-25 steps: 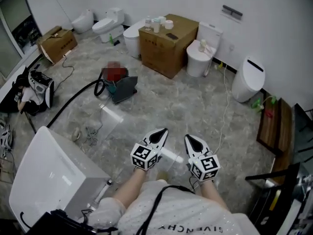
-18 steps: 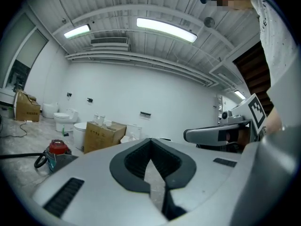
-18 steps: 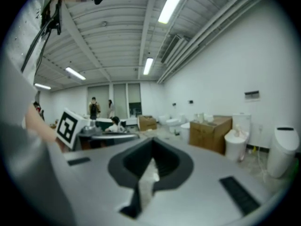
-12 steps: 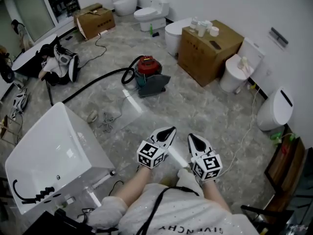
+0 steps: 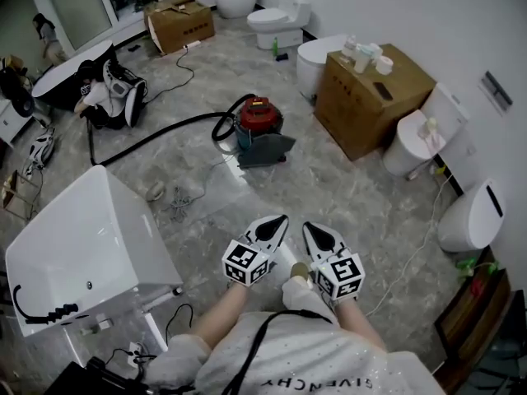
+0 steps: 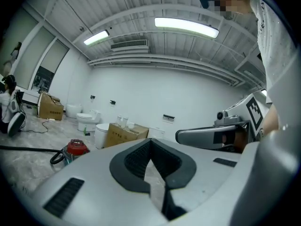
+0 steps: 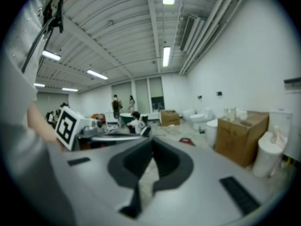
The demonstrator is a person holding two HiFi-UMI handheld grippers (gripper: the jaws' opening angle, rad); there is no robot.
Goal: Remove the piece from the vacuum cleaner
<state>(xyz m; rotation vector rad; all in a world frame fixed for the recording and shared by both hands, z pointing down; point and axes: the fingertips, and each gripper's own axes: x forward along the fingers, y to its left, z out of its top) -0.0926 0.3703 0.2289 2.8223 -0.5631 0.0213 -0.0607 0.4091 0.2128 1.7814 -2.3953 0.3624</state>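
Note:
The vacuum cleaner (image 5: 258,118) has a red top, a grey lower part and a black hose (image 5: 156,137) running left; it stands on the marble floor well ahead of both grippers. It also shows small at the lower left of the left gripper view, the vacuum cleaner (image 6: 75,148), and in the right gripper view, the vacuum cleaner (image 7: 187,141). My left gripper (image 5: 277,224) and right gripper (image 5: 312,232) are side by side close to my body, both shut and empty. No piece of the vacuum is in either gripper.
A white tub-like fixture (image 5: 82,245) stands at the lower left. A cardboard box (image 5: 370,97) with bottles on it and several toilets (image 5: 284,19) line the far and right walls. A white cable (image 5: 412,253) trails over the floor at right. A person (image 5: 107,97) sits at far left.
The head view has swung, so the vacuum cleaner now sits nearer the middle of the picture. Both grippers have been carried along in front of my body and stay shut.

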